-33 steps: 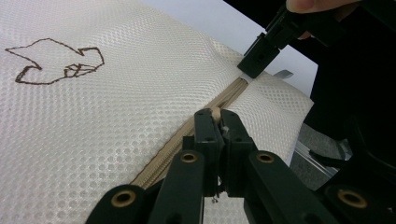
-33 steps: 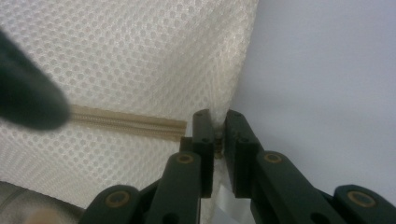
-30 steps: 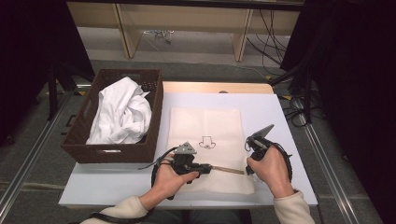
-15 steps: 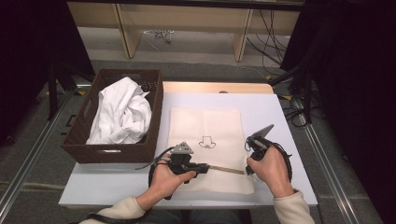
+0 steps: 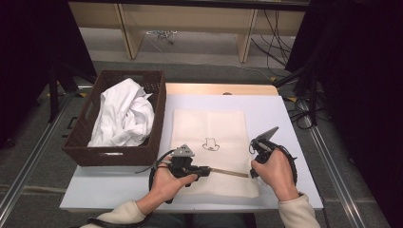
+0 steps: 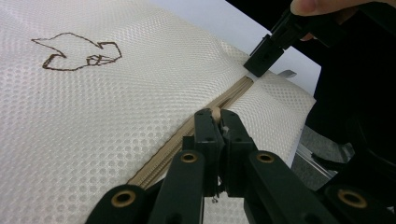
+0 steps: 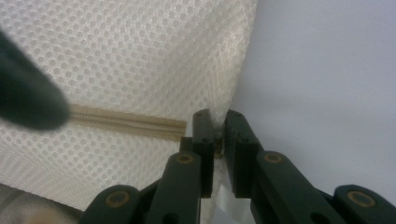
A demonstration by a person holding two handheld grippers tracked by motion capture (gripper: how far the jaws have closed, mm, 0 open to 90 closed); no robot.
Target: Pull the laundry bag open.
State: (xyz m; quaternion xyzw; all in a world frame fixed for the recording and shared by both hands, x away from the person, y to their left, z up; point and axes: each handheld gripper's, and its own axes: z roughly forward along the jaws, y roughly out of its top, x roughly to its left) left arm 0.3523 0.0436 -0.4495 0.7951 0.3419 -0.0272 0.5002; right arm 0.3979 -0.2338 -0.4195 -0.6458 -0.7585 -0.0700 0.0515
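Note:
A cream mesh bag [image 5: 209, 128] with a small dark drawing [image 5: 210, 145] lies flat on the white table [image 5: 271, 104]. A tan zipper [image 5: 228, 172] runs across the bag's near end. My left gripper [image 5: 207, 169] lies low over the bag, its jaws shut on the zipper [image 6: 233, 95], as the left gripper view [image 6: 219, 116] shows. At the zipper's right end, my right gripper [image 5: 252, 172] is shut on the bag's side edge [image 7: 233, 93]; its tips [image 7: 215, 119] pinch the mesh. The right gripper [image 6: 264, 56] also stands in the left gripper view.
A dark wicker basket [image 5: 81, 152] with crumpled white cloth [image 5: 123, 114] in it stands at the table's left. A wooden strip [image 5: 218, 88] borders the table's far edge. Bare table [image 7: 327, 70] lies right of the bag.

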